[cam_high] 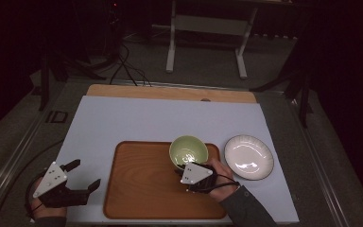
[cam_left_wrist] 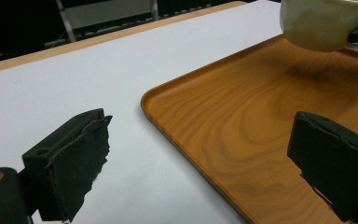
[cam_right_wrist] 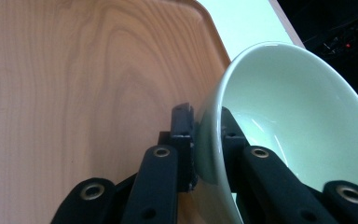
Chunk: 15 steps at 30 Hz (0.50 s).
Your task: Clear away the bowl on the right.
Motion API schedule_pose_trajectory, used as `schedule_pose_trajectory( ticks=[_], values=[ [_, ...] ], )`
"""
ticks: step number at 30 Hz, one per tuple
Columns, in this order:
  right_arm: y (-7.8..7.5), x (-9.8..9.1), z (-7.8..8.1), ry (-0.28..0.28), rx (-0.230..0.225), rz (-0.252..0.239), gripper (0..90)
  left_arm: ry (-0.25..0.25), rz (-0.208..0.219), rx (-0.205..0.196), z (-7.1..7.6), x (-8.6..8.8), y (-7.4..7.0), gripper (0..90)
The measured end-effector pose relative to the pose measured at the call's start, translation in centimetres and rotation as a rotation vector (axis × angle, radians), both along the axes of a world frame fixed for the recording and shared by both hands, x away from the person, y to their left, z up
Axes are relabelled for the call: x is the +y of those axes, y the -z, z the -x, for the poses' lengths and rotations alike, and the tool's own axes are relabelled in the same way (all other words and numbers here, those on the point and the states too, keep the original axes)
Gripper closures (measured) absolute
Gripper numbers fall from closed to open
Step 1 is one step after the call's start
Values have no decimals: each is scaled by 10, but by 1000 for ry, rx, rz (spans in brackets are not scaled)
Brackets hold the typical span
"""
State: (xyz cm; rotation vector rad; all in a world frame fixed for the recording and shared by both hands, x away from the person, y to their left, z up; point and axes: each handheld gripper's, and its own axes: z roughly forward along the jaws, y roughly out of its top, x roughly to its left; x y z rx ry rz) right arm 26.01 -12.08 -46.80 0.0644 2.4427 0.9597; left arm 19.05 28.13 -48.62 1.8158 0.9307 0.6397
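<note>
Pale green bowl (cam_high: 188, 151) pinched by its near wall in the right tongs (cam_high: 185, 169), one jaw outside, one inside the rim, clamped tight on the ceramic. Clearer from the right gripper view: bowl (cam_right_wrist: 279, 116) tipped on its side relative to that camera, black jaws squeezing the wall, wood grain of the tray (cam_right_wrist: 74, 84) behind. Sits at the far right corner of the wooden tray (cam_high: 142, 184), and from the left gripper view looks lifted a bit, bowl (cam_left_wrist: 317, 25) hanging over the wood with a soft shadow under it, though can't say for sure whether the base touches. Tray parked on the white desk (cam_high: 137, 118) toward the near edge, roughly centred. White plate (cam_high: 248, 157) just right of the tray, on the desk, close to the bowl but not touching. Left tongs (cam_high: 85, 176) off by the near left corner of the desk, just beside the tray's left edge, jaws spread wide with nothing between them. Same thing from their own camera: two black pads well apart, tray corner (cam_left_wrist: 261, 121) and bare desk (cam_left_wrist: 74, 79) between.
</note>
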Motion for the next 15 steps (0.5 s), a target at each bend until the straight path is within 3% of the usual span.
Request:
schedule_pose_trajectory(
  ticks=[15],
  values=[
    [5, 7, 5, -21, 6, 5, 811, -2, 0, 0, 0, 0, 0, 52]
  ],
)
